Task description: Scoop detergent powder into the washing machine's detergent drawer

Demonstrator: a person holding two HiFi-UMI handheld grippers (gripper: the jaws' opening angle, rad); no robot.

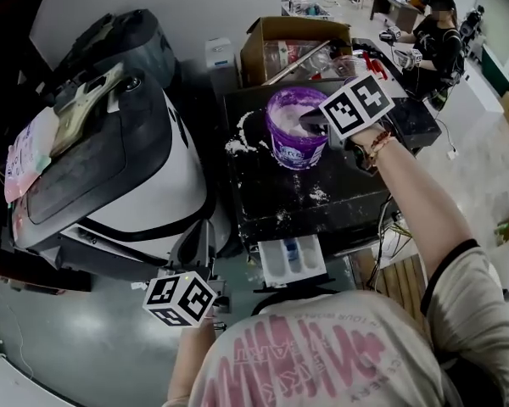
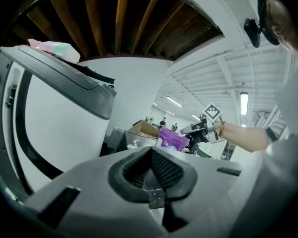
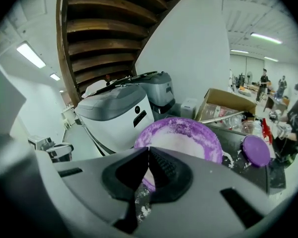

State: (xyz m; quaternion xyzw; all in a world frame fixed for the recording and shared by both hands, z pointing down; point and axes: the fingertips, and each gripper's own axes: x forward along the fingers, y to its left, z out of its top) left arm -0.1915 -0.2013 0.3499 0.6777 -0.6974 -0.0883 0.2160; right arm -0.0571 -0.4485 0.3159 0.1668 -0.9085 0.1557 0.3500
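A purple tub (image 1: 293, 131) of white detergent powder stands on the black washer top (image 1: 322, 195). My right gripper (image 1: 310, 125) hovers over the tub's right rim. In the right gripper view its jaws (image 3: 148, 150) are shut, with the tub (image 3: 181, 139) just beyond them and nothing seen between the pads. The detergent drawer (image 1: 292, 259) is pulled out at the washer's front, with blue and white compartments. My left gripper (image 1: 206, 248) hangs low, left of the drawer. In the left gripper view it (image 2: 150, 149) is shut and empty, with powder specks on it.
A white and grey machine (image 1: 127, 168) stands left of the washer. Behind the tub is a cardboard box (image 1: 293, 45). The tub's purple lid (image 3: 257, 150) lies on the washer top to the right. Spilled powder (image 1: 242, 138) dusts the top. A person (image 1: 437, 36) sits at the far back.
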